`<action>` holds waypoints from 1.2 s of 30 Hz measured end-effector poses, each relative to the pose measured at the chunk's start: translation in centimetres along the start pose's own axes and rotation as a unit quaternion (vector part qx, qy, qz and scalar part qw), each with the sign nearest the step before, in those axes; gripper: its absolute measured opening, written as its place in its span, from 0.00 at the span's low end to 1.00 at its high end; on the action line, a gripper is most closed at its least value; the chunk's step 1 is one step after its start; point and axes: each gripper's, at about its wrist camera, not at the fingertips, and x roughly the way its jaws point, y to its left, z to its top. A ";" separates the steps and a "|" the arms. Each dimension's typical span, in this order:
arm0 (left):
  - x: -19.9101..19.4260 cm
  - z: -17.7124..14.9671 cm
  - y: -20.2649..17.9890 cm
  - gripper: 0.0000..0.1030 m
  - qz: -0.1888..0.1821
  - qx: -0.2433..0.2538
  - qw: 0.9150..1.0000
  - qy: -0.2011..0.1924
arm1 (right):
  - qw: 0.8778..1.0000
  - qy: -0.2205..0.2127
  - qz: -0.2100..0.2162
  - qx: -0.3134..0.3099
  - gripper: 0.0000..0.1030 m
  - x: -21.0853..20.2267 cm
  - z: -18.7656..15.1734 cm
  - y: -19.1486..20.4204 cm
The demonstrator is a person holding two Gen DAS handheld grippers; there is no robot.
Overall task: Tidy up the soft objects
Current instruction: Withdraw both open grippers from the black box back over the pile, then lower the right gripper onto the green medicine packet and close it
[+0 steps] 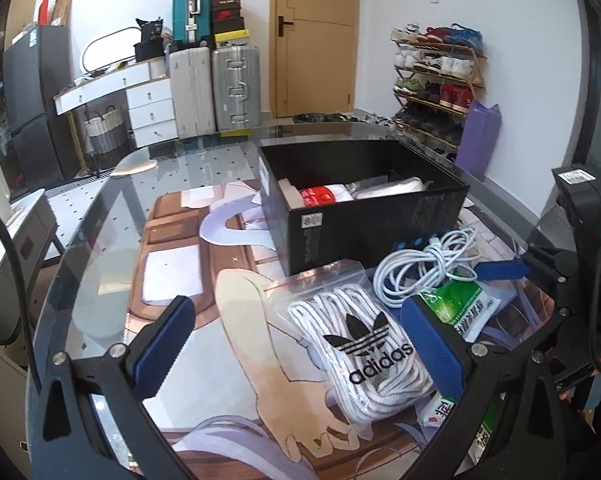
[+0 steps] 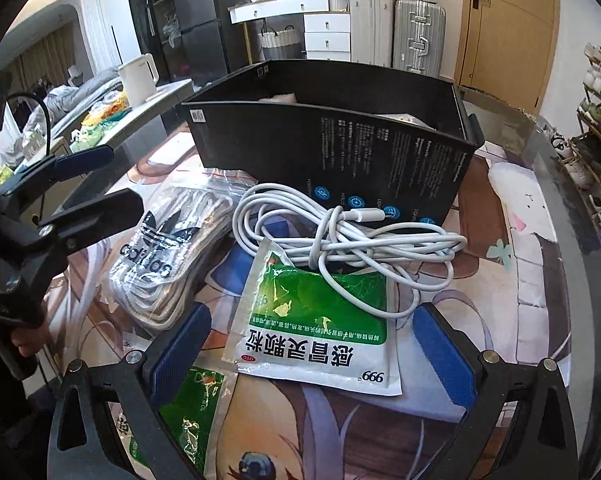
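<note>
A clear zip bag of white adidas laces lies on the glass table, between the open fingers of my left gripper; it also shows in the right wrist view. A coiled white cable lies in front of a black open box, also in the left wrist view. A green-white medicine sachet lies between the open fingers of my right gripper. The box holds red-white and grey soft items.
A second green sachet lies at the near left under my right gripper. The table's round glass edge curves at the right. A white kettle stands on a side counter. Suitcases and a shoe rack stand beyond.
</note>
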 end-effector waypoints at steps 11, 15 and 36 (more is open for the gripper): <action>-0.1 -0.5 -1.1 1.00 0.010 0.026 1.000 -0.002 | 0.999 0.011 -0.025 0.018 0.99 0.4 -0.1 -1.7; 0.2 -0.6 -1.3 1.00 0.009 0.032 0.999 0.003 | 0.999 0.016 -0.025 0.016 0.99 0.1 -0.5 -2.4; 0.7 -0.9 -1.3 1.00 0.004 0.030 0.999 0.012 | 1.000 -0.005 -0.010 -0.011 0.66 -1.1 -1.4 -2.0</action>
